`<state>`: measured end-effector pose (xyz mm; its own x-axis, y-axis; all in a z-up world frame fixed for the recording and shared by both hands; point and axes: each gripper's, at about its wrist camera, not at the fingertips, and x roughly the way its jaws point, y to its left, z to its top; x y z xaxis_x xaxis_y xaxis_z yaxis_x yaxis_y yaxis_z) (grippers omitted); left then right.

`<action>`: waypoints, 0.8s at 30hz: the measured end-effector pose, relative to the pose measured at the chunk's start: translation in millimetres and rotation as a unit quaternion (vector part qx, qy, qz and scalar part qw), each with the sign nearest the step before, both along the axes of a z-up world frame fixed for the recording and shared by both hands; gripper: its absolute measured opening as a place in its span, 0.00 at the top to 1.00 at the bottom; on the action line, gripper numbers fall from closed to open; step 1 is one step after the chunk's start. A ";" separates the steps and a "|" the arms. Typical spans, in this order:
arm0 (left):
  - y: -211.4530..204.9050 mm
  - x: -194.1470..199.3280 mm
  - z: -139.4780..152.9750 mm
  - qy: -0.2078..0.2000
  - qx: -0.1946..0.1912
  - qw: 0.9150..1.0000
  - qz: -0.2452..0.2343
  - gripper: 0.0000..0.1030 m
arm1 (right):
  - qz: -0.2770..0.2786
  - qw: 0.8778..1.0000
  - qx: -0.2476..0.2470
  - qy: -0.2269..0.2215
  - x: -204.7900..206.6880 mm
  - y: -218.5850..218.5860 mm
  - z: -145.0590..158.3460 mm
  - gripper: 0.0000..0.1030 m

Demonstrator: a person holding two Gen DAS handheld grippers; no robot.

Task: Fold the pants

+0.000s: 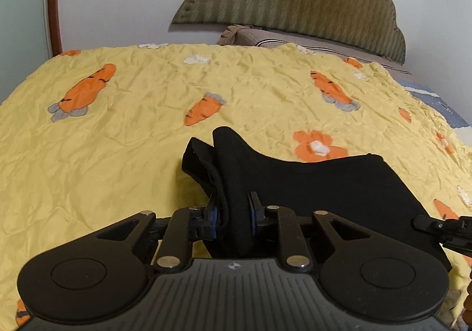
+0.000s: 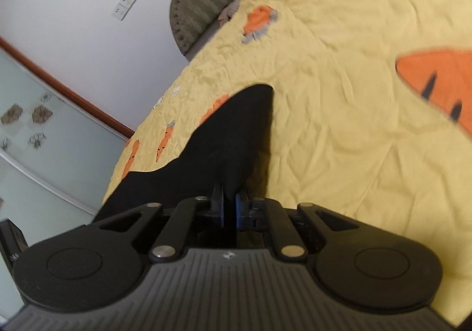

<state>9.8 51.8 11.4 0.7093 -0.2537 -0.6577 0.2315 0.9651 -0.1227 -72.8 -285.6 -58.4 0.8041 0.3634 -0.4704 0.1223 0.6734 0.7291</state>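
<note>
The left claw (image 1: pixel 234 220) was clamped on a bunched edge of the black pants (image 1: pixel 324 183), which lay on the yellow bedspread (image 1: pixel 132 139). The right claw (image 2: pixel 229 210) was pinched tight on another fold. The fabric appeared soft, light and limp; hems offered the best hold. Open bedspread lay ahead; the bed's edges were near on both sides.

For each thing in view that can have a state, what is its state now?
black pants: bunched, partly lifted off the bed, gripped at two places
left gripper: shut on the pants, thick fold between the pads
right gripper: shut on the pants, thin edge between the pads
yellow bedspread: spread out, wrinkled
</note>
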 end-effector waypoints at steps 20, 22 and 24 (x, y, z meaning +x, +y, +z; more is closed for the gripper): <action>-90.7 -21.9 -10.0 0.006 0.034 0.996 -0.077 0.82 | -0.082 0.996 -0.029 -0.002 -59.0 -83.9 12.2 0.92; -90.9 -22.1 -10.7 0.007 0.036 0.996 -0.076 0.82 | -0.082 0.996 -0.033 0.004 -59.8 -82.6 7.9 0.92; -90.0 -21.3 -11.3 0.010 0.036 0.997 -0.074 0.82 | -0.080 0.995 -0.053 0.010 -58.2 -77.6 7.2 0.90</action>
<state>-11.5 -38.2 0.1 0.6544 -0.3061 -0.6914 0.3702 0.9270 -0.0600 -131.0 -363.2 -51.2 0.8373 0.1790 -0.5167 0.2484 0.7172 0.6511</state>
